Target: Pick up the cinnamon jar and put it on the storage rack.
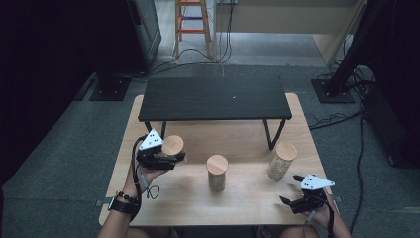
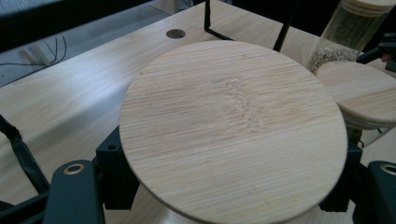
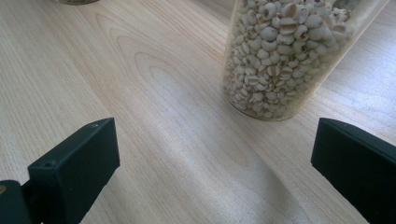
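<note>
Left gripper [image 1: 174, 157] clamping wooden-lidded jar [image 1: 173, 145], holding it above table [image 1: 247, 198]; right gripper [image 1: 292, 189] resting released near bean jar [image 1: 281, 161].

High view: above the near edge, facing forward and down over the whole worktop [image 1: 247, 193].
Left claw view: close over a wooden jar lid [image 2: 233, 126].
Right claw view: low, near the grain jar [image 3: 289, 56].
Shared: the grain jar, the worktop.

Clear jar [image 1: 173, 148] with round bamboo lid [image 2: 233, 128], upright, at table's left
</note>
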